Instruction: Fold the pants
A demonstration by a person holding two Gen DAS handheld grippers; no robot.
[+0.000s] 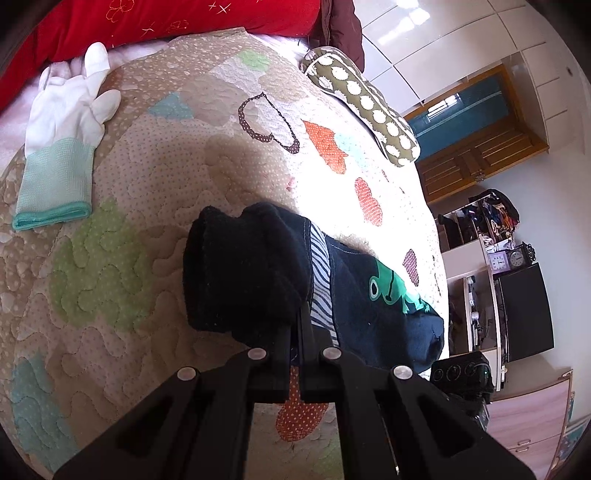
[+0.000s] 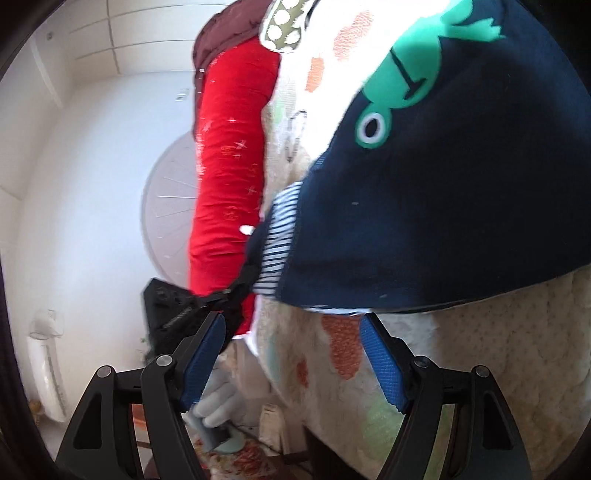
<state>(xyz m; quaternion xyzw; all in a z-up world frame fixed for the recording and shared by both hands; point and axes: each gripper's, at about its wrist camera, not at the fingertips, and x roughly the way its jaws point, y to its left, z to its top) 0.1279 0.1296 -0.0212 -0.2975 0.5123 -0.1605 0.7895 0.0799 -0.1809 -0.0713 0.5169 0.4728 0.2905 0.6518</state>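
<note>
The pants are small and dark navy, with a green frog print and a blue-and-white striped band. They lie bunched on the quilted bedspread. My left gripper is shut on the pants at the striped band, next to a folded black fleecy part. In the right wrist view the pants fill the upper right, frog print on top. My right gripper is open with blue pads, just below the pants' lower edge. The left gripper shows there, holding the striped end.
A white and mint glove lies on the bedspread at far left. A red cushion and a dotted olive pillow lie along the far edge. Shelves and a cabinet stand beyond the bed's right edge.
</note>
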